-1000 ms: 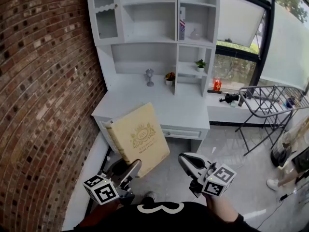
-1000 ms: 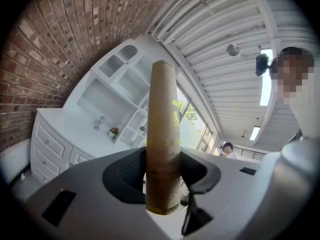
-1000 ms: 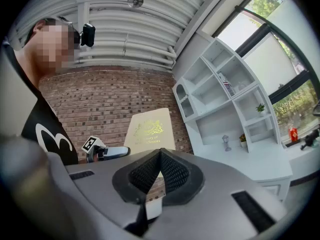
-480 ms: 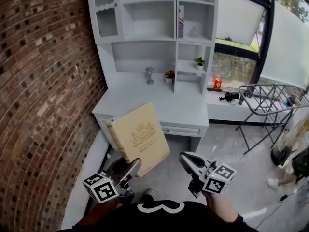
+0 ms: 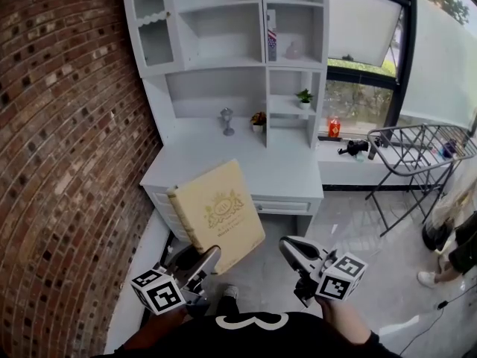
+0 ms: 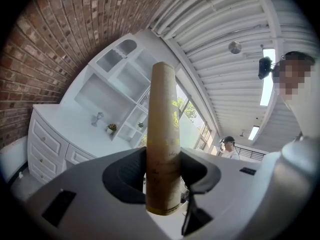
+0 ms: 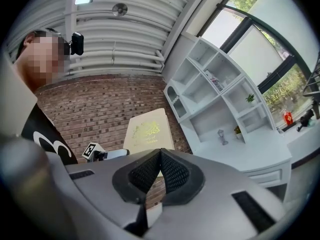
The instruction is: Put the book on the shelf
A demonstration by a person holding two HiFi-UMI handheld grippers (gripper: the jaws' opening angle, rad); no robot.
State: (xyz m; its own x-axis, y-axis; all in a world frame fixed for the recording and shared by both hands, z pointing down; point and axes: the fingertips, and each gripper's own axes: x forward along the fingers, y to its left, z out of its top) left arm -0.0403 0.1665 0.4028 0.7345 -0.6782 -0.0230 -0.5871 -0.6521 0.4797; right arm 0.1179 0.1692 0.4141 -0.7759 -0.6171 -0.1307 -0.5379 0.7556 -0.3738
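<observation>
While left gripper (image 6: 162,191) pinches, book (image 6: 163,129) stands between fingers (image 6: 124,180)

A red brick wall (image 5: 67,162) runs down the left of the room, meeting a white shelf unit (image 5: 223,36) whose open compartments rise from the back edge of a white, drawered surface (image 5: 283,170). Daylight comes through a tall dark-framed window (image 5: 365,66) to the right, above a low white sill (image 5: 343,171), with a metal drying rack (image 5: 417,151) standing nearby on the pale glossy floor (image 5: 350,230). Overhead, a white ribbed ceiling (image 6: 235,14) carries strip lights (image 6: 266,86) and one round fixture (image 6: 235,47).
</observation>
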